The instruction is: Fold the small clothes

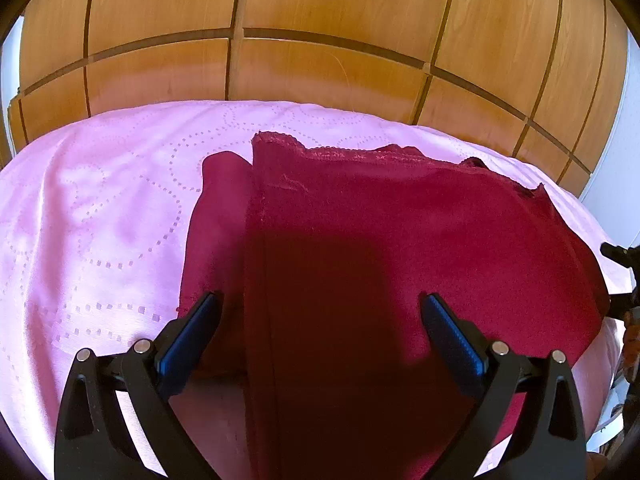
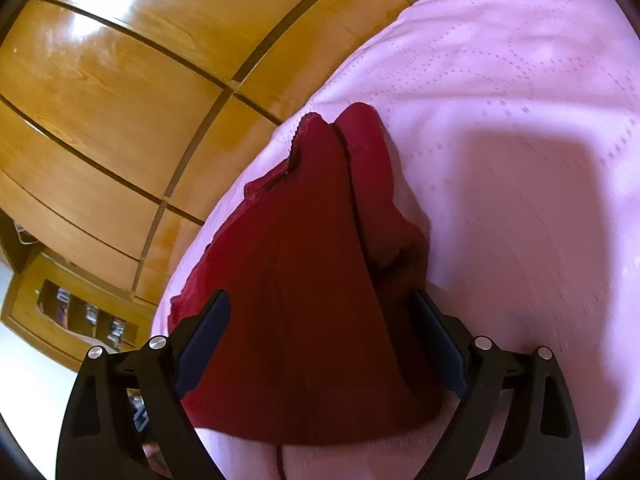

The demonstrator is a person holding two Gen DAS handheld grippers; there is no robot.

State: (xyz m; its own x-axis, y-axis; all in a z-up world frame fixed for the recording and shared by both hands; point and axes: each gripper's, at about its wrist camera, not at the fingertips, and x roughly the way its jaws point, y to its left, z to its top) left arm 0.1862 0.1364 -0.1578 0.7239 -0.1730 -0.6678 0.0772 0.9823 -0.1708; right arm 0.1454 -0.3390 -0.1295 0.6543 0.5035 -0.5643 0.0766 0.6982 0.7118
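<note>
A dark red garment (image 1: 380,232) with a lace-trimmed far edge lies partly folded on a pink bedspread (image 1: 100,220). A smooth darker flap sticks out from under its left side. My left gripper (image 1: 320,300) is open, its jaws wide apart just above the garment's near part, holding nothing. In the right wrist view the same garment (image 2: 304,280) runs away from me. My right gripper (image 2: 322,300) is open over its near end, also empty. Part of the right gripper shows at the left wrist view's right edge (image 1: 620,256).
A wooden panelled wardrobe (image 1: 320,20) stands behind the bed. In the right wrist view a wooden shelf unit (image 2: 80,312) with small items sits low at the left, beyond the bed's edge. The pink bedspread (image 2: 520,140) stretches to the right.
</note>
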